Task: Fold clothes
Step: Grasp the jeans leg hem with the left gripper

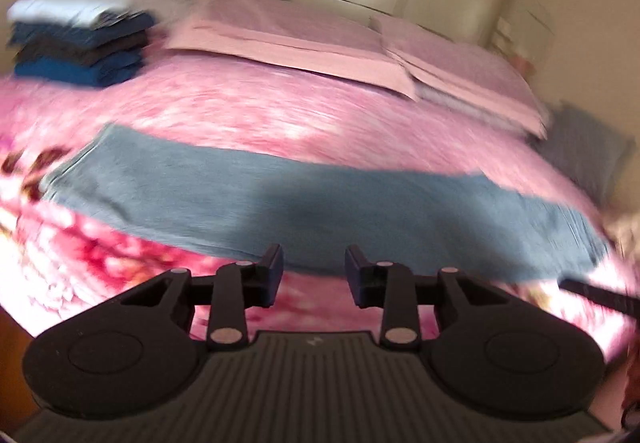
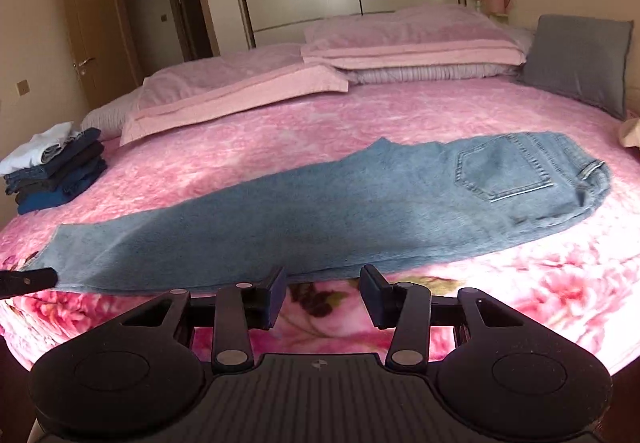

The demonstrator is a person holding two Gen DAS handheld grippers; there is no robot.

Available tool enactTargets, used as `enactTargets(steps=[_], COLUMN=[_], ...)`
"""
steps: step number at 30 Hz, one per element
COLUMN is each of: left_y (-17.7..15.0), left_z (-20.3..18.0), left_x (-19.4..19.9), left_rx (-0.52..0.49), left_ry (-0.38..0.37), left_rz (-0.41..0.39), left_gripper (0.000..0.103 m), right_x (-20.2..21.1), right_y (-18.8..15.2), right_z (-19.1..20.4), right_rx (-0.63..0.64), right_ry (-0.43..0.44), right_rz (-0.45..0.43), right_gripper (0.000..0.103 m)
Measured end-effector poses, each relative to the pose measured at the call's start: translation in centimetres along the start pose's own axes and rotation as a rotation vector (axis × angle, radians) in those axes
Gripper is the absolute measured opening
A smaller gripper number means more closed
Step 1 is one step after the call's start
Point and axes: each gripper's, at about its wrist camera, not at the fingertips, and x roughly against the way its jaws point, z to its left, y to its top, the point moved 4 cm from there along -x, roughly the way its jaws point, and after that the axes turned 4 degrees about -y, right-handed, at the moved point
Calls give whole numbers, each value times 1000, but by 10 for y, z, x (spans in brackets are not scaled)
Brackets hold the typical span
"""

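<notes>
We see a pair of light blue jeans [image 2: 320, 211] lying flat across the pink flowered bedspread [image 2: 280, 131], folded lengthwise so one leg covers the other; the waist and back pocket [image 2: 502, 173] lie to the right, and the leg hems reach out to the left. Our right tongs [image 2: 323, 297] hang just short of the jeans' near edge, spread apart with nothing between the pads, only the flowered cover showing through the gap. Our left tongs [image 1: 314, 271] are likewise spread and empty, poised at the near edge of the jeans [image 1: 304, 203]; that view is blurred, so finer detail is lost. In the right wrist view a dark tip of the left tongs [image 2: 28, 280] pokes in at the left edge, close to the hem end of the jeans; whether it touches the cloth we cannot tell. On the far left of the bed sits a stack of folded clothes [image 2: 56, 171], mostly dark blue with a white piece on top. Pink pillows [image 2: 408, 39] lie at the far side, a grey cushion [image 2: 576, 63] at the far right.
</notes>
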Motion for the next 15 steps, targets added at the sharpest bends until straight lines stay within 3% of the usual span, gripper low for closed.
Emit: enactTargets(steps=[8,11,13,15], left_y=[2,2,4,7], left_z=[127,154,166,174], left_x=[-42,-53,-60,-60], left_rx=[555,659,704,734], left_ry=[15,17,11,24], left_rz=[-80,-106,-97,-90], left_gripper=[32,31,22,20], right_x=[-60,-74,-85,-92], right_y=[5,12,16,19], right_z=[3,-1,-3,-4], right_rx=[-83,-122,-142,-148], right_ry=[95,116,124,119], right_rz=[25,12,19,31], right_gripper=[45,45,45,45])
